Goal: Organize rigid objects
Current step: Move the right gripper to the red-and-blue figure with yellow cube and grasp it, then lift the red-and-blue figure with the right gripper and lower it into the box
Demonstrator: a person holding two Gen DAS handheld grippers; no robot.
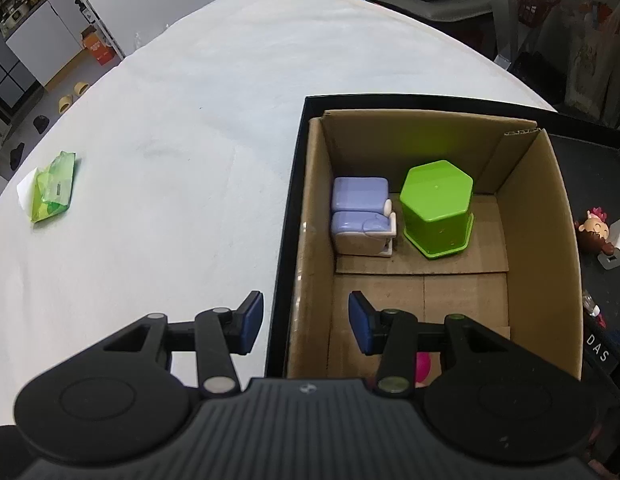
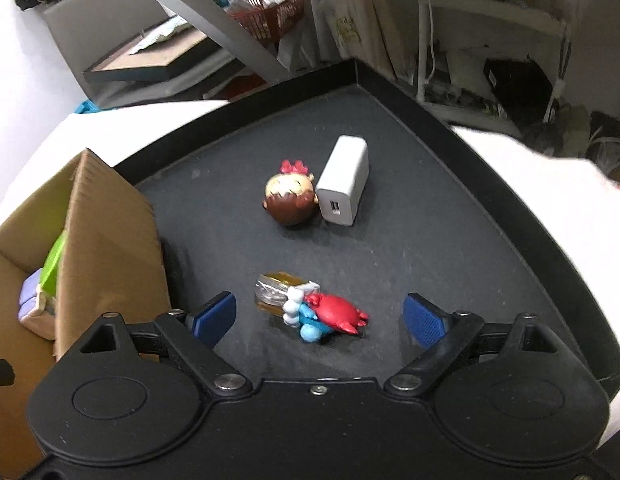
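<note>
With jaws wide and empty, the right gripper [image 2: 320, 316] may knock the red crab figurine [image 2: 336, 314] against the small glass bottle [image 2: 276, 294] touching it near the black tray's [image 2: 450, 240] front edge, while the half-open, empty left gripper [image 1: 306, 324] hangs over the brown cardboard box [image 1: 538, 216].

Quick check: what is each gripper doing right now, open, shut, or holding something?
Left gripper: open, holding nothing, over the cardboard box edge.
Right gripper: open, empty, above the red crab toy.
</note>
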